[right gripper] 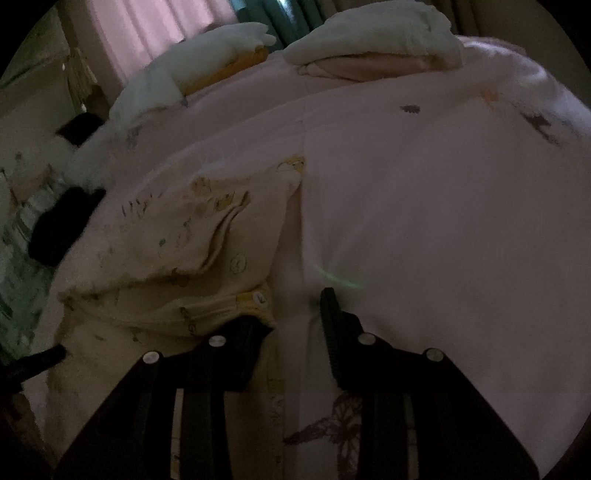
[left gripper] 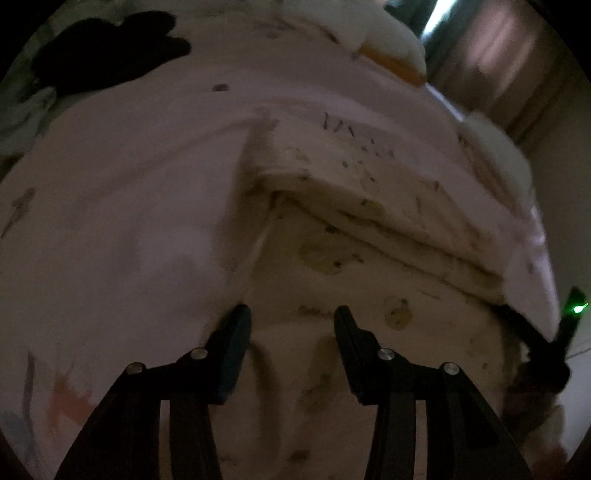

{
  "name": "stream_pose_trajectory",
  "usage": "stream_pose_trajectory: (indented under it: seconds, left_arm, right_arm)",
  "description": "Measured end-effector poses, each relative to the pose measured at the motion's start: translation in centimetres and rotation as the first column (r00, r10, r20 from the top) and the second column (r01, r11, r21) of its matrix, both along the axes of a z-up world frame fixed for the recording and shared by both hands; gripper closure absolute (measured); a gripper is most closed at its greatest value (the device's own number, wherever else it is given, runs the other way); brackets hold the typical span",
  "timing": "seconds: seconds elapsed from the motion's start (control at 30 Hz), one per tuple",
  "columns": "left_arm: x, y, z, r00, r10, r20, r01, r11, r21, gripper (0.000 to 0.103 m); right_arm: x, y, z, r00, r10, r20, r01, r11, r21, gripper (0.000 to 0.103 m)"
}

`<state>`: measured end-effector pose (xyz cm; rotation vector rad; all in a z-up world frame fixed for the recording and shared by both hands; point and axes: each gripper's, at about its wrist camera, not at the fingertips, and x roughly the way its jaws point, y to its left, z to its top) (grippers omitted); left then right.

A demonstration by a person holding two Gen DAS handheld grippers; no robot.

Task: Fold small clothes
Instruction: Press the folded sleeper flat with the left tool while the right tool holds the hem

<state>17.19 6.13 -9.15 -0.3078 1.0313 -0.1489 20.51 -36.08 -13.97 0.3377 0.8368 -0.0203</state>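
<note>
A small cream garment with yellow prints (left gripper: 332, 258) lies partly folded on a pale pink bedsheet (left gripper: 129, 221). In the left wrist view my left gripper (left gripper: 291, 317) is open, its fingers spread just above the garment's near part. In the right wrist view the same garment (right gripper: 207, 236) lies left of centre with a fold across it. My right gripper (right gripper: 291, 310) is open; its left finger (right gripper: 243, 343) sits at the garment's yellow-edged corner (right gripper: 258, 299), its right finger (right gripper: 332, 321) over bare sheet. Nothing is held.
A black garment (left gripper: 107, 48) lies at the far left of the bed, also showing in the right wrist view (right gripper: 59, 229). White pillows (right gripper: 207, 48) and folded cream and pink cloths (right gripper: 376, 48) lie at the head. Curtains (right gripper: 155, 29) hang behind.
</note>
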Motion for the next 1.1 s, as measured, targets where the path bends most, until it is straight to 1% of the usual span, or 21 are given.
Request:
stream_pose_trajectory:
  seconds: [0.07,0.13,0.17,0.2,0.27,0.3,0.4,0.5,0.57,0.63,0.73,0.83,0.9,0.93,1.0,1.1]
  left_arm:
    - [-0.7,0.5,-0.2,1.0,0.012,-0.02,-0.011,0.999,0.04,0.057]
    - [-1.6,0.6,0.0,1.0,-0.027,-0.013,0.028,0.998,0.051,0.057]
    - [-2.1,0.7,0.1,0.999,-0.036,-0.01,0.036,0.997,0.071,0.057]
    - [-2.9,0.5,0.2,0.999,-0.043,-0.011,0.043,0.993,0.113,0.057]
    - [-3.8,0.5,0.1,0.998,-0.063,-0.017,0.065,0.985,0.158,0.056]
    - [-4.4,0.6,0.0,0.997,-0.072,-0.028,0.076,0.98,0.183,0.056]
    - [-6.7,2.1,-0.2,0.992,-0.121,-0.034,0.125,0.978,0.166,0.056]
    - [-8.1,3.3,-0.1,0.991,-0.124,-0.049,0.129,0.984,0.123,0.056]
    - [-8.9,3.6,0.0,0.991,-0.122,-0.051,0.128,0.984,0.124,0.056]
    - [-9.5,3.8,-0.2,0.992,-0.119,-0.041,0.123,0.985,0.123,0.056]
    - [-10.8,3.7,-0.5,0.993,-0.118,-0.022,0.12,0.982,0.145,0.056]
    - [-11.6,3.0,-0.6,0.991,-0.133,-0.005,0.131,0.97,0.203,0.056]
    - [-12.0,2.8,-0.7,0.99,-0.141,-0.001,0.138,0.965,0.221,0.055]
    - [-12.0,2.8,-0.7,0.99,-0.144,-0.001,0.141,0.965,0.221,0.054]
    - [-12.5,3.2,-0.7,0.989,-0.148,-0.01,0.147,0.969,0.198,0.052]
    - [-13.3,4.0,-0.6,0.988,-0.156,-0.019,0.157,0.974,0.164,0.052]
  right_arm:
    - [-0.4,0.8,0.2,1.0,0.011,-0.016,-0.012,0.998,-0.059,0.072]
    - [-1.2,1.5,0.4,0.999,0.027,-0.03,-0.03,0.994,-0.103,0.069]
    - [-1.7,1.8,0.4,0.999,0.033,-0.036,-0.038,0.992,-0.124,0.069]
    - [-2.2,2.2,0.5,0.998,0.039,-0.04,-0.044,0.988,-0.146,0.069]
    - [-3.5,2.7,0.7,0.998,0.043,-0.054,-0.052,0.983,-0.177,0.067]
    - [-4.2,2.9,0.7,0.997,0.046,-0.063,-0.057,0.982,-0.179,0.064]
    - [-6.6,3.0,1.2,0.992,0.074,-0.098,-0.088,0.984,-0.152,0.057]
    - [-9.1,2.8,1.5,0.986,0.105,-0.133,-0.12,0.987,-0.11,0.054]
    - [-11.0,2.6,1.6,0.982,0.113,-0.149,-0.125,0.989,-0.074,0.052]
    - [-13.1,2.8,1.6,0.978,0.13,-0.161,-0.138,0.99,-0.035,0.048]
    - [-16.3,3.5,1.5,0.978,0.145,-0.149,-0.155,0.986,-0.058,0.048]
    - [-18.9,4.1,1.4,0.981,0.141,-0.131,-0.15,0.987,-0.061,0.045]
    - [-19.7,3.9,1.4,0.984,0.124,-0.124,-0.13,0.991,-0.036,0.044]
    - [-20.4,3.8,1.4,0.986,0.112,-0.121,-0.114,0.993,-0.01,0.044]
    - [-20.8,3.6,1.5,0.987,0.105,-0.123,-0.103,0.994,0.021,0.043]
    - [-21.1,3.9,1.7,0.986,0.107,-0.131,-0.101,0.993,0.055,0.043]
